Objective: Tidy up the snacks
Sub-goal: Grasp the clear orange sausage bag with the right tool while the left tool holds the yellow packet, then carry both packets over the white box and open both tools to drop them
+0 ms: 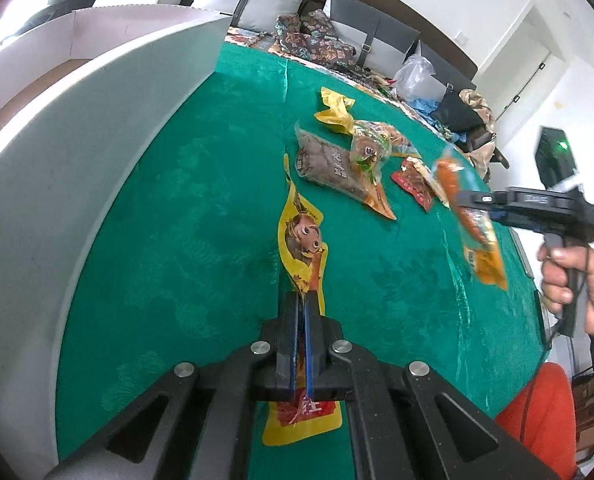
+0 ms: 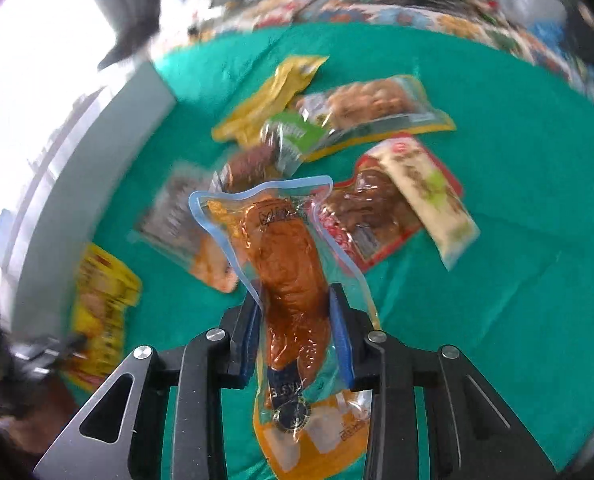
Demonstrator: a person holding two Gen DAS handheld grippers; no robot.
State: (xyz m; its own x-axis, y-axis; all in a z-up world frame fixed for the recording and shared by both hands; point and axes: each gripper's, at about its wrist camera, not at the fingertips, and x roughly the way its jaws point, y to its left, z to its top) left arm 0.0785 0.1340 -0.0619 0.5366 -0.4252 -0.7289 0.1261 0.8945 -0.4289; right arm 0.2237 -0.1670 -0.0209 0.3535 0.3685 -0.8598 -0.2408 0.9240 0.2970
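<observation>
Two packets are held at once. The left gripper (image 1: 301,300) is clamped flat on a yellow cartoon-printed snack packet (image 1: 303,240), which trails over the green tablecloth (image 1: 201,216) beside the white box (image 1: 57,168). The right gripper (image 2: 295,300) is closed narrowly around an orange vacuum-sealed meat packet (image 2: 285,264), lifted clear of the loose pile of snack packets (image 2: 337,152). Judged best: each packet is carried over the box wall before release, one at a time, with grips kept firm.
</observation>
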